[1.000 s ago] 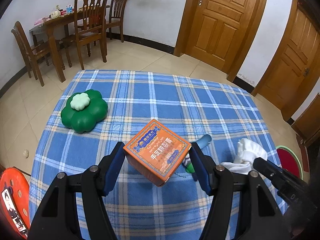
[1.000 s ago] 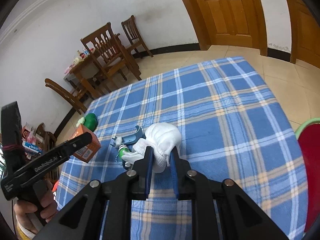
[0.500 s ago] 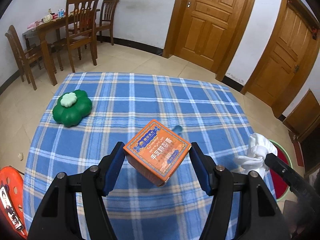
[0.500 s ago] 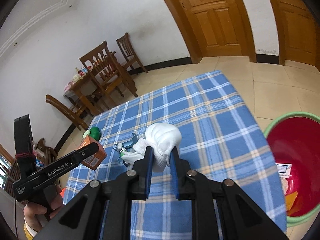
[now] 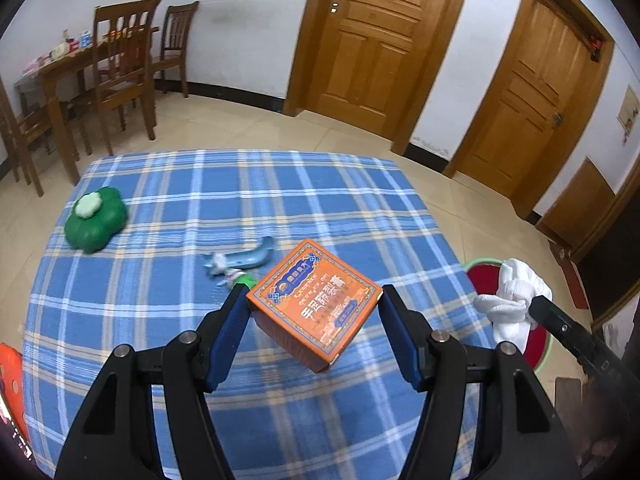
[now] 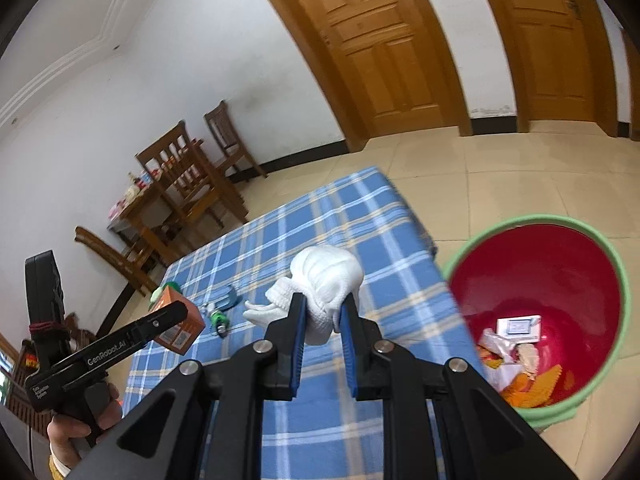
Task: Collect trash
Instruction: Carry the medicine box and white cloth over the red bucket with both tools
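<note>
My left gripper is shut on an orange box and holds it above the blue plaid table. My right gripper is shut on a white balled sock, held above the table's right edge; the sock also shows in the left wrist view. A red bin with a green rim stands on the floor to the right, with several pieces of trash inside. A light blue tube-like item and a small green piece lie on the table.
A green clover-shaped container sits at the table's far left. A wooden dining table with chairs stands by the back wall. Wooden doors are behind. An orange stool is at the lower left.
Both grippers have moved right with their loads. The sock is now near the table's right edge beside the bin, and the bin's inside has come into the right wrist view.
</note>
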`<control>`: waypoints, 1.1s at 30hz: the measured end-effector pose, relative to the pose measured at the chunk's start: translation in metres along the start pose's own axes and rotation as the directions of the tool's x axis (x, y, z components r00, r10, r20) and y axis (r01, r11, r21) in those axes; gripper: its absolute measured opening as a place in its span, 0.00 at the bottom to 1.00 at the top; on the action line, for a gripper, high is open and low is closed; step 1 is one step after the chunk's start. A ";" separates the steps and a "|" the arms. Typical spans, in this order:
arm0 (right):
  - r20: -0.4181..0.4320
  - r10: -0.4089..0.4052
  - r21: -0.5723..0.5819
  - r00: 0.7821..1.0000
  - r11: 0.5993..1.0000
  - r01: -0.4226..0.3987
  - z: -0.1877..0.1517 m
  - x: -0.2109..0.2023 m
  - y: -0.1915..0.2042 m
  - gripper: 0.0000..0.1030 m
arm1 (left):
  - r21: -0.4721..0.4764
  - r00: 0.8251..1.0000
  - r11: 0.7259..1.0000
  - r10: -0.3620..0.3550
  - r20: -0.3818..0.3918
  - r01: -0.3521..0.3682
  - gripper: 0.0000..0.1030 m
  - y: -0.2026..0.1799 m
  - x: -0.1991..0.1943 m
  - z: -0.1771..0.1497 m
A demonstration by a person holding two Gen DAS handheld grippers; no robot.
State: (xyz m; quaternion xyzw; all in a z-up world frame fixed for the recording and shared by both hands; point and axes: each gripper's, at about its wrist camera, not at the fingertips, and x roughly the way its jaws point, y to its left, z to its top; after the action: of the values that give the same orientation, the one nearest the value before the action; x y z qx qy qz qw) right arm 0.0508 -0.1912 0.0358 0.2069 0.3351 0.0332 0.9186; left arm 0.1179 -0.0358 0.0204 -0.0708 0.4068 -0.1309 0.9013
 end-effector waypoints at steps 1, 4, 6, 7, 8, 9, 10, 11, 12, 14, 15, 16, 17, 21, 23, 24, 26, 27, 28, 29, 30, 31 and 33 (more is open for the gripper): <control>0.006 -0.008 0.011 1.000 1.000 0.008 0.000 -0.004 -0.005 0.18 | 0.009 1.000 1.000 -0.007 -0.003 0.007 0.64 -0.006 0.000 0.000; 0.020 -0.029 0.043 0.999 0.999 0.028 -0.001 -0.013 -0.020 0.18 | 0.036 1.000 0.999 -0.025 -0.010 0.026 0.64 -0.021 0.003 -0.001; 0.029 -0.046 0.066 0.999 0.997 0.044 -0.002 -0.020 -0.031 0.18 | 0.052 0.999 0.998 -0.039 -0.016 0.040 0.64 -0.032 0.004 -0.002; 0.031 -0.053 0.075 0.998 0.996 0.051 -0.002 -0.022 -0.036 0.18 | 0.062 0.999 0.997 -0.047 -0.020 0.048 0.64 -0.039 0.005 -0.002; 0.034 -0.061 0.083 0.998 0.995 0.058 -0.003 -0.025 -0.041 0.18 | 0.070 0.998 0.996 -0.052 -0.023 0.053 0.64 -0.044 0.006 -0.002; 0.036 -0.069 0.095 0.997 0.993 0.066 -0.004 -0.028 -0.047 0.18 | 0.080 0.998 0.995 -0.059 -0.028 0.061 0.64 -0.051 0.008 -0.003; 0.039 -0.075 0.105 0.996 0.992 0.071 -0.004 -0.031 -0.052 0.18 | 0.089 0.997 0.994 -0.065 -0.031 0.067 0.64 -0.056 0.008 -0.003; 0.041 -0.082 0.116 0.996 0.990 0.077 -0.006 -0.033 -0.057 0.18 | 0.098 0.997 0.993 -0.069 -0.034 0.072 0.64 -0.062 0.009 -0.004; 0.044 -0.088 0.126 0.995 0.989 0.082 -0.007 -0.035 -0.062 0.18 | 0.108 0.996 0.991 -0.076 -0.037 0.079 0.64 -0.068 0.011 -0.005; 0.046 -0.100 0.145 0.994 0.985 0.092 -0.009 -0.038 -0.070 0.18 | 0.128 0.995 0.988 -0.086 -0.044 0.091 0.64 -0.079 0.013 -0.006; 0.046 -0.106 0.156 0.993 0.983 0.098 -0.010 -0.039 -0.075 0.18 | 0.141 0.995 0.985 -0.091 -0.050 0.097 0.64 -0.086 0.015 -0.007; 0.046 -0.116 0.173 0.992 0.979 0.106 -0.012 -0.041 -0.082 0.18 | 0.151 0.994 0.983 -0.094 -0.055 0.102 0.64 -0.092 0.017 -0.007; 0.046 -0.123 0.185 0.991 0.976 0.112 -0.013 -0.042 -0.087 0.18 | 0.162 0.993 0.981 -0.099 -0.061 0.108 0.64 -0.098 0.019 -0.008; 0.042 -0.156 0.223 0.987 0.964 0.143 -0.018 -0.047 -0.108 0.18 | 0.200 0.989 0.970 -0.123 -0.088 0.138 0.64 -0.122 0.028 -0.012; 0.036 -0.173 0.244 0.984 0.957 0.159 -0.021 -0.048 -0.118 0.19 | 0.219 0.986 0.964 -0.133 -0.100 0.152 0.64 -0.134 0.033 -0.015; 0.034 -0.180 0.250 0.983 0.954 0.166 -0.023 -0.049 -0.121 0.19 | 0.230 0.985 0.960 -0.138 -0.107 0.159 0.64 -0.140 0.036 -0.016; 0.031 -0.199 0.265 0.979 0.946 0.184 -0.026 -0.050 -0.131 0.19 | 0.248 0.981 0.953 -0.148 -0.123 0.174 0.64 -0.150 0.041 -0.020; 0.028 -0.210 0.273 0.977 0.942 0.195 -0.027 -0.051 -0.137 0.19 | 0.257 0.979 0.949 -0.154 -0.132 0.184 0.64 -0.156 0.043 -0.022; 0.025 -0.219 0.278 0.975 0.939 0.204 -0.028 -0.052 -0.141 0.19 | 0.265 0.977 0.945 -0.161 -0.139 0.194 0.64 -0.161 0.046 -0.023; 0.022 -0.227 0.282 0.974 0.936 0.211 -0.029 -0.052 -0.143 0.19 | 0.275 0.974 0.939 -0.169 -0.148 0.204 0.64 -0.167 0.049 -0.025; 0.018 -0.235 0.286 0.972 0.933 0.220 -0.030 -0.052 -0.147 0.19 | 0.283 0.973 0.936 -0.173 -0.155 0.212 0.64 -0.172 0.051 -0.027; 0.013 -0.243 0.291 0.970 0.929 0.229 -0.032 -0.052 -0.150 0.19 | 0.290 0.970 0.931 -0.179 -0.162 0.220 0.64 -0.177 0.054 -0.028; 0.003 -0.259 0.301 0.966 0.921 0.246 -0.034 -0.052 -0.157 0.20 | 0.304 0.965 0.922 -0.193 -0.177 0.240 0.64 -0.186 0.058 -0.031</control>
State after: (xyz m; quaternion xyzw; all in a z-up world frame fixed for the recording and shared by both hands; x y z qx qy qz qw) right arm -0.0230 -0.3323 -0.0197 0.2986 0.3404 -0.1408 0.8804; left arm 0.0984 -0.2318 0.0020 0.0427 0.4333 -0.2995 0.8490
